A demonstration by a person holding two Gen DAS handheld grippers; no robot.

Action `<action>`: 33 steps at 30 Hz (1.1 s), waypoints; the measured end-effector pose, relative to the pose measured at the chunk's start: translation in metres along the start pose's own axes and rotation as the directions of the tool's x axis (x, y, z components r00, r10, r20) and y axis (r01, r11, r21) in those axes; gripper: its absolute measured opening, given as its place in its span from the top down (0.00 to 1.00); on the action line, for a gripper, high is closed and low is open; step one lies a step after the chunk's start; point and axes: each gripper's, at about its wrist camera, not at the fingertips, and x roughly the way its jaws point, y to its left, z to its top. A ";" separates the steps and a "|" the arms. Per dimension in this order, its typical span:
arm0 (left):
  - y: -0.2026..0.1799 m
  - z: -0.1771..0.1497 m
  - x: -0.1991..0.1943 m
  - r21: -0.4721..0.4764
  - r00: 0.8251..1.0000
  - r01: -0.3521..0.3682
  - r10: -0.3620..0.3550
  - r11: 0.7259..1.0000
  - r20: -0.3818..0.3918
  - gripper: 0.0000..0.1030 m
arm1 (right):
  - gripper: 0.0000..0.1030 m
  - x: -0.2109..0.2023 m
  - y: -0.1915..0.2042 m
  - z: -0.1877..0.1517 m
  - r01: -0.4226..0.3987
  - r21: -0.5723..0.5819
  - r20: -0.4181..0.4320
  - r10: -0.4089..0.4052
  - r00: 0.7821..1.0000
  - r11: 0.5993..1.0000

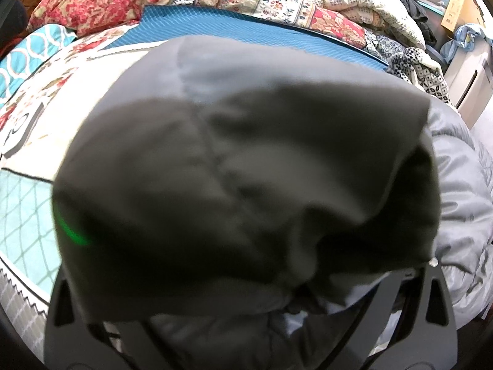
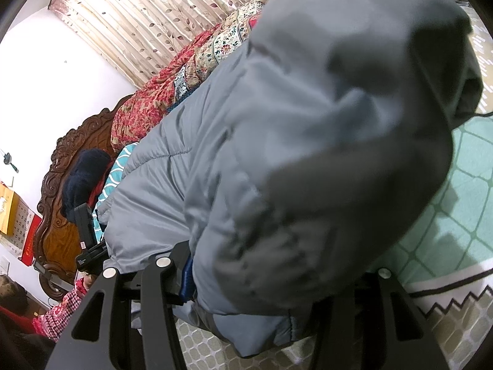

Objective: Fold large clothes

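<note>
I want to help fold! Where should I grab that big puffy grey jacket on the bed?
Probably grab the puffy grey quilted jacket by an outer edge or hem, coming from the near side of the bed. Its padded middle looks too thick and slippery to pinch, while an edge is thinner. Both tools already seem bunched into the fabric at the near end; their tips are hidden.

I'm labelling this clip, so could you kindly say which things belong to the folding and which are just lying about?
In the job:
grey padded jacket
left tongs
right tongs

Lying about:
red floral quilt
blue mat
carved headboard
</note>
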 end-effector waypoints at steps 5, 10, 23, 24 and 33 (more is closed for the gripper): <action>-0.001 0.000 0.001 -0.005 1.000 -0.002 0.002 1.000 0.001 0.06 | 0.74 0.000 -0.002 0.001 0.001 -0.001 -0.001 -0.001 1.000 1.000; -0.005 0.001 0.004 -0.011 0.999 -0.041 0.041 0.999 -0.032 0.05 | 0.73 -0.001 -0.003 0.004 0.003 0.016 -0.019 -0.003 1.000 1.000; -0.023 -0.006 -0.001 -0.130 0.973 -0.232 0.231 0.964 -0.024 0.05 | 0.70 -0.007 -0.010 0.009 -0.007 -0.034 -0.073 0.005 0.997 0.999; -0.021 -0.006 -0.001 -0.133 0.974 -0.224 0.223 0.965 -0.022 0.05 | 0.70 -0.008 -0.010 0.010 -0.009 -0.033 -0.074 0.006 0.997 0.999; -0.019 -0.014 -0.004 -0.131 0.978 -0.204 0.207 0.970 0.008 0.05 | 0.69 -0.010 -0.004 0.009 -0.005 -0.044 -0.060 0.003 0.998 0.999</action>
